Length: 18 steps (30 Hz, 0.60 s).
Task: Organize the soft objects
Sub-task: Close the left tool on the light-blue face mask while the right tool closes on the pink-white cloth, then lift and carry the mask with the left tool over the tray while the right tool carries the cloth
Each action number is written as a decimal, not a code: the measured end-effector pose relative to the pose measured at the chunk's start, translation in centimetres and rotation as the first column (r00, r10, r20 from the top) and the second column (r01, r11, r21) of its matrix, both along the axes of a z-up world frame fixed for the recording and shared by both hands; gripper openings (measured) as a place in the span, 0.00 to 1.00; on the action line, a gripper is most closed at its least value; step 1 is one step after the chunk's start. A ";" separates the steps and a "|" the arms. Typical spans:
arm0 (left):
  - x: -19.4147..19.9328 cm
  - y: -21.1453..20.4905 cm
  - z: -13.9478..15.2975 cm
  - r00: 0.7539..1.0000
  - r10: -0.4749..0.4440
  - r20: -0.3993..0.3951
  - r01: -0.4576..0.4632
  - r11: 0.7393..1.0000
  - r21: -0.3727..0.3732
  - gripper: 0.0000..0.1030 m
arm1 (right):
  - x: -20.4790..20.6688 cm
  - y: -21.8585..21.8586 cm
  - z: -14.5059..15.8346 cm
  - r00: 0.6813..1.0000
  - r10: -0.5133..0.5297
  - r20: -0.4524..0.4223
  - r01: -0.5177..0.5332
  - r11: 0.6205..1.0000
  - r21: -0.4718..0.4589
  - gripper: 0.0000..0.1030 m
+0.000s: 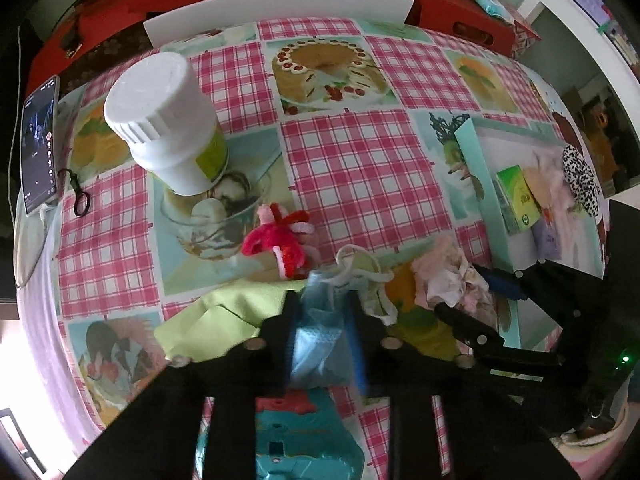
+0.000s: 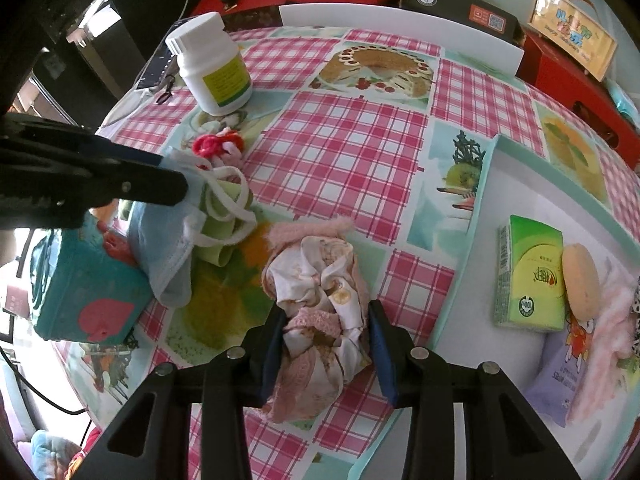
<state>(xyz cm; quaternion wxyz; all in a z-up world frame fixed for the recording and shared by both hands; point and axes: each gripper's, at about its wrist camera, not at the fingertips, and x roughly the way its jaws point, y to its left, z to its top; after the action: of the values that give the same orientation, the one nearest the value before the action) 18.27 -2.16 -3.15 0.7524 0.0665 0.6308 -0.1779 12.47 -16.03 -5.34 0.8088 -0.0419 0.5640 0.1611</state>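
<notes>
Pickup step, both tools loaded: left gripper point(image 1: 320, 320) clamped on crumpled pale-blue face mask point(image 1: 316, 344) over tablecloth, right gripper point(image 2: 326, 344) pinching bunched pink-and-white fuzzy cloth point(image 2: 316, 296) nr white tray point(image 2: 472, 280); next, probably lift w/o snagging, carry to tray.

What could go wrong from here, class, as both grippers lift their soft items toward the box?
1. The blue face mask held by the left gripper has ear loops lying over the green cloth, so it may drag along.
2. The right gripper pinches only part of the crumpled pink cloth; it might slip.
</notes>
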 end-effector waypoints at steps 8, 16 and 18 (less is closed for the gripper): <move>-0.2 1.0 0.4 0.999 0.045 0.016 -0.044 0.998 -0.053 0.10 | 0.2 0.1 0.0 1.000 -0.001 -0.002 0.001 1.000 0.006 0.40; -0.6 2.2 1.7 0.989 0.140 0.048 -0.133 0.984 -0.116 0.08 | 0.3 -0.3 0.2 1.000 -0.014 -0.003 0.014 1.000 0.016 0.33; -0.7 2.5 2.0 0.983 0.171 0.063 -0.162 0.979 -0.126 0.08 | 0.3 -0.5 0.2 1.000 -0.017 -0.002 0.017 0.999 0.028 0.32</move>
<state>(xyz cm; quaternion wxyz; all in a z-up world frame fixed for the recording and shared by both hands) 17.59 0.30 -1.12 0.7901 -0.0257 0.5939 -0.1496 12.75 -16.53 -5.17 0.8101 -0.0257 0.5628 0.1622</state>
